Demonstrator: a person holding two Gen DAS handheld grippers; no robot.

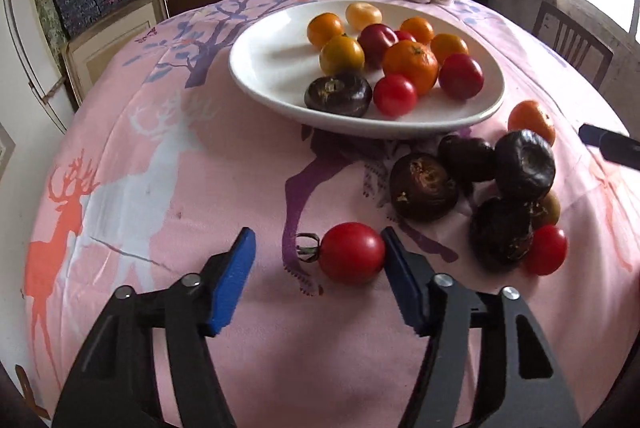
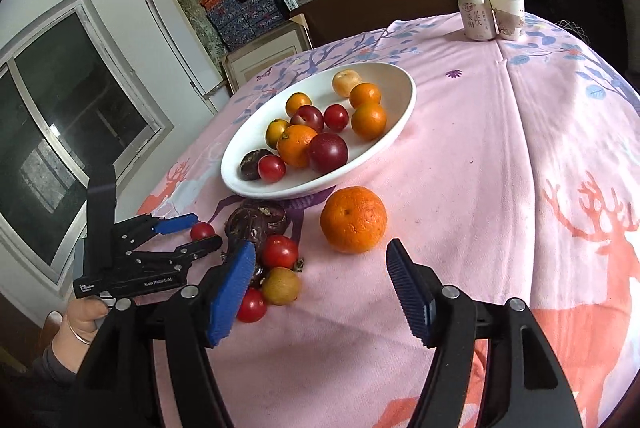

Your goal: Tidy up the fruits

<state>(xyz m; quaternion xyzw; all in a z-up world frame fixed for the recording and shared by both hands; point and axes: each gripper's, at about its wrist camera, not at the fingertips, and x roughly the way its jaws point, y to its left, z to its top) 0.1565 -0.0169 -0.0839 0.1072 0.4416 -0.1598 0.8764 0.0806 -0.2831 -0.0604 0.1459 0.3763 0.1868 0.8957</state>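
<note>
A white oval bowl on the pink tablecloth holds several oranges, red tomatoes and one dark fruit; it also shows in the right wrist view. My left gripper is open around a red tomato with a green stem; the right pad touches it, the left pad stands apart. Loose dark fruits, a tomato and an orange lie to its right. My right gripper is open and empty, just in front of the loose orange.
A can and a paper cup stand at the table's far edge. A wooden chair stands at the right. Shelves with boxes line the back wall. The left gripper shows in the right wrist view.
</note>
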